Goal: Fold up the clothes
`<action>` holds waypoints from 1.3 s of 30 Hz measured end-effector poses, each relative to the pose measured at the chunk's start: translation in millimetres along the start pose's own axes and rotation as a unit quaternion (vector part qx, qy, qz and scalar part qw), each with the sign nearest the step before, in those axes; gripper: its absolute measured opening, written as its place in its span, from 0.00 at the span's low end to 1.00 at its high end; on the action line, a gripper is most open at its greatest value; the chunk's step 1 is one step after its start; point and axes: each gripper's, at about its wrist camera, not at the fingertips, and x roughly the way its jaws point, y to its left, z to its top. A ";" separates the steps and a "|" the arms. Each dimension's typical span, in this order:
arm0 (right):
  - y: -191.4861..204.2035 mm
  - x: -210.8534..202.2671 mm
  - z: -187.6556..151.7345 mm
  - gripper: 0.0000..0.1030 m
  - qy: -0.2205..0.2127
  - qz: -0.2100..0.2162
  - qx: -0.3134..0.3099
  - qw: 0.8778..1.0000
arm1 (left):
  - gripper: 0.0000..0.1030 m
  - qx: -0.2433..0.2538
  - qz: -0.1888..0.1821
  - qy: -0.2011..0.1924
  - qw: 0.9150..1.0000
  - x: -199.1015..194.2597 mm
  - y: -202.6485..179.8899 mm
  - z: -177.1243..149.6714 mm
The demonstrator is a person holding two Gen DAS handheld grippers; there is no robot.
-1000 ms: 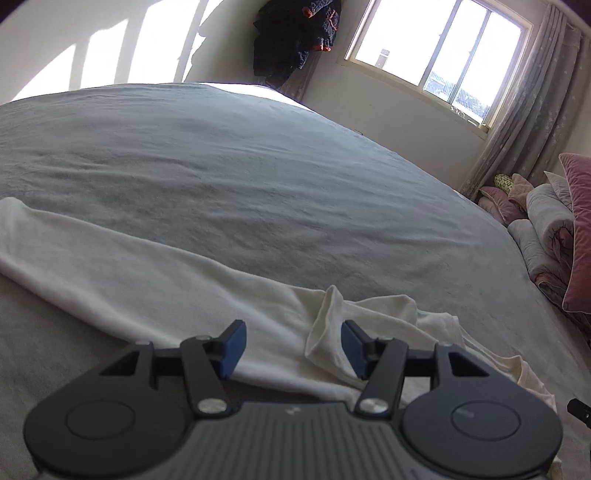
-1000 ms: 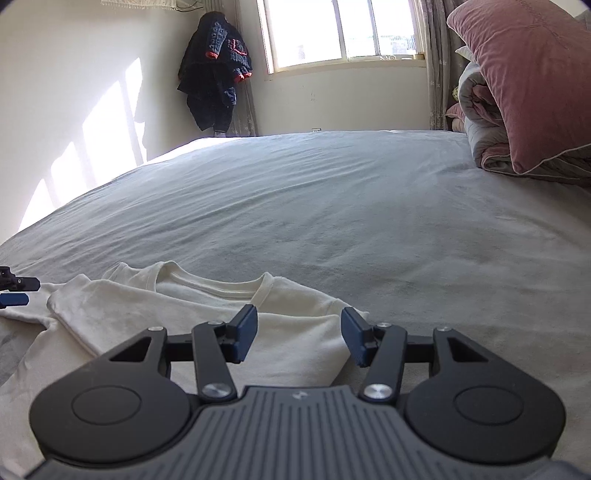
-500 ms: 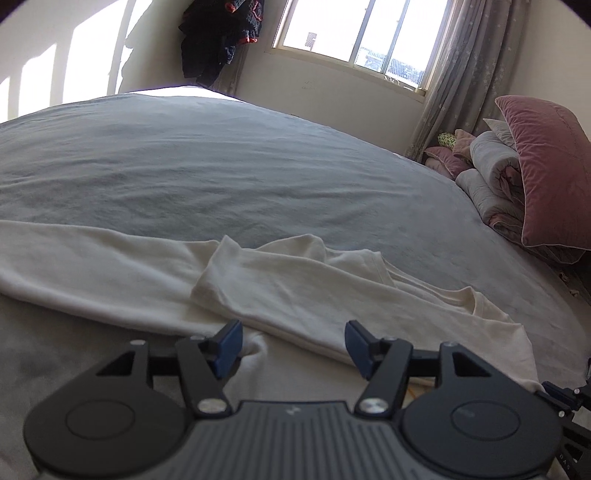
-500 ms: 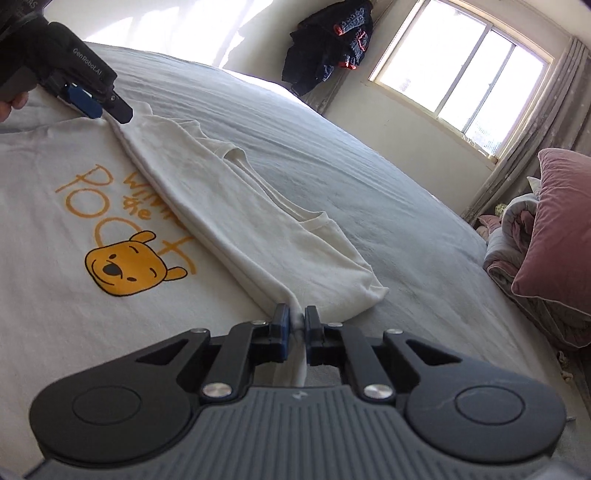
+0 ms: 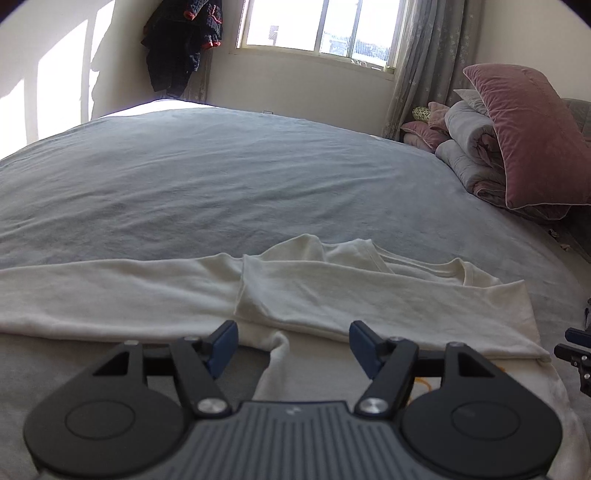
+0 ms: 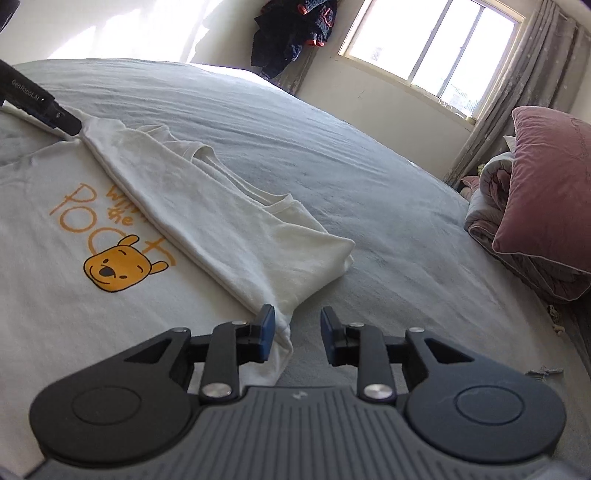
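A cream T-shirt (image 6: 229,221) with an orange bear print (image 6: 118,266) lies flat on the grey bed (image 6: 369,177). Its far side is folded over along a long edge. My right gripper (image 6: 297,330) is open, with the shirt's folded corner lying by its left finger. My left gripper (image 5: 292,341) is open and empty just above the shirt (image 5: 332,291), near the folded sleeve. The left gripper's tip shows in the right wrist view (image 6: 55,114) at the shirt's far end. The right gripper shows at the left wrist view's right edge (image 5: 576,347).
A pink pillow (image 5: 532,133) and rolled grey duvets (image 5: 469,147) are stacked at the bed's right end. Dark clothes (image 5: 181,40) hang on the far wall beside a window (image 5: 321,29) with curtains.
My right gripper was shut on the shirt's edge half a second ago and has opened, letting it go. The folded flap now lies flatter. My left gripper stayed open and turned rightward.
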 end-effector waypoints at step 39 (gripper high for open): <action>-14.1 -13.1 55.2 0.77 0.096 -0.038 0.273 0.956 | 0.85 -0.094 0.007 0.047 0.994 -22.1 15.6 9.4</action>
